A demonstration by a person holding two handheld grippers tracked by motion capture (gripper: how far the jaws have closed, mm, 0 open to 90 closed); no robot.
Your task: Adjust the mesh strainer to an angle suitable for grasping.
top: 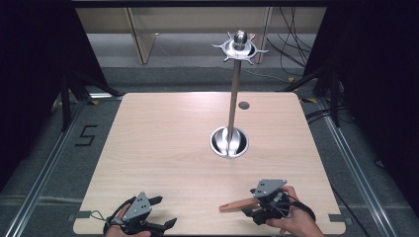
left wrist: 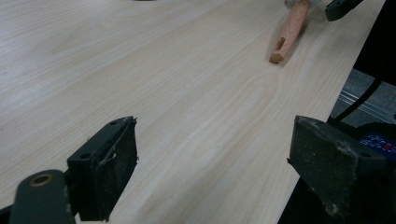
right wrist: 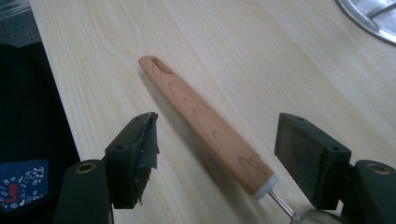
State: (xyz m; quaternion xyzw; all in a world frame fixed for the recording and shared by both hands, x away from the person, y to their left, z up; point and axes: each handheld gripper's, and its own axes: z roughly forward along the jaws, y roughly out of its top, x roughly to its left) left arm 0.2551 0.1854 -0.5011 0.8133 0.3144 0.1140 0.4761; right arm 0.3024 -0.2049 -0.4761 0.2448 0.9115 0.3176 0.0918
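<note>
A wooden utensil handle (top: 236, 205) lies flat on the table near the front edge, its slotted end pointing left. My right gripper (top: 253, 205) is open, one jaw on each side of the handle (right wrist: 205, 123) without touching it. A thin metal shaft (right wrist: 280, 203) leaves the handle's white-collared end under the gripper. My left gripper (top: 165, 211) is open and holds nothing at the front left, just over the table (left wrist: 212, 168). From there the handle (left wrist: 290, 32) lies far ahead, beside a jaw of the right gripper (left wrist: 343, 7).
A metal utensil stand rises from a round base dish (top: 229, 142) at mid-table; its pole (top: 233, 98) ends in a ring of hooks (top: 239, 47). The dish rim (right wrist: 369, 18) is beyond the right gripper. A small grey cap (top: 243, 105) sits in the tabletop behind it.
</note>
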